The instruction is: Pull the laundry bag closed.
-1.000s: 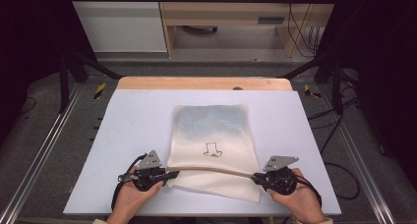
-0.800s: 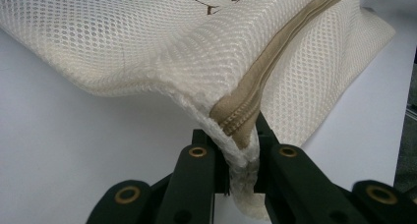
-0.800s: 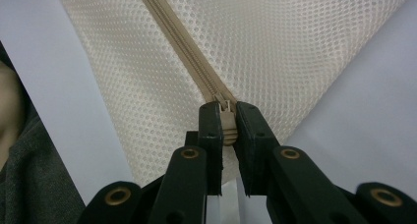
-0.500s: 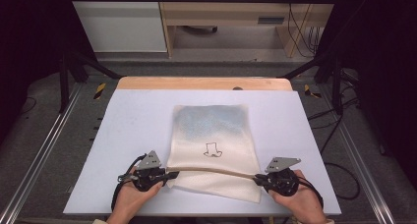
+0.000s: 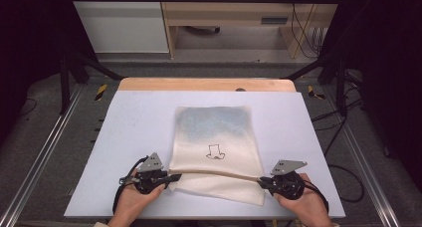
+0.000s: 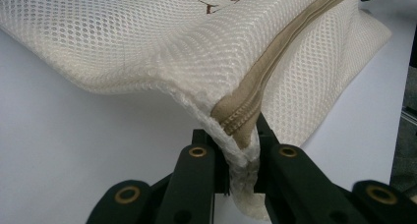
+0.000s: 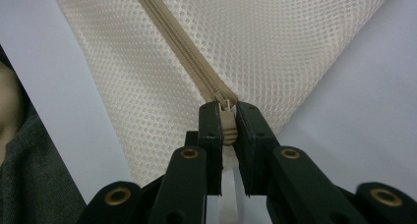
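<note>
1. Fingertips of the left gripper (image 6: 239, 157) are clamped on the near left corner of the mesh bag (image 5: 216, 147), pinching netting and the end of the tan zipper (image 6: 255, 86).
2. Pressed together likewise, the jaws of the right gripper (image 7: 227, 130) grip the zipper pull (image 7: 227, 123) at the zipper's other end.
3. Both hands come in from the bottom edge in the high view, the left hand (image 5: 132, 202) and right hand (image 5: 306, 204) low over the near edge of the table (image 5: 139, 117), grippers pointing inward toward each other.
4. Between the two grippers the zipper runs in a taut line, with the bag's near edge raised slightly off the surface.
5. Beyond it the bag lies flat toward the table's middle, a small dark line drawing (image 5: 215, 152) on its upper face.
</note>
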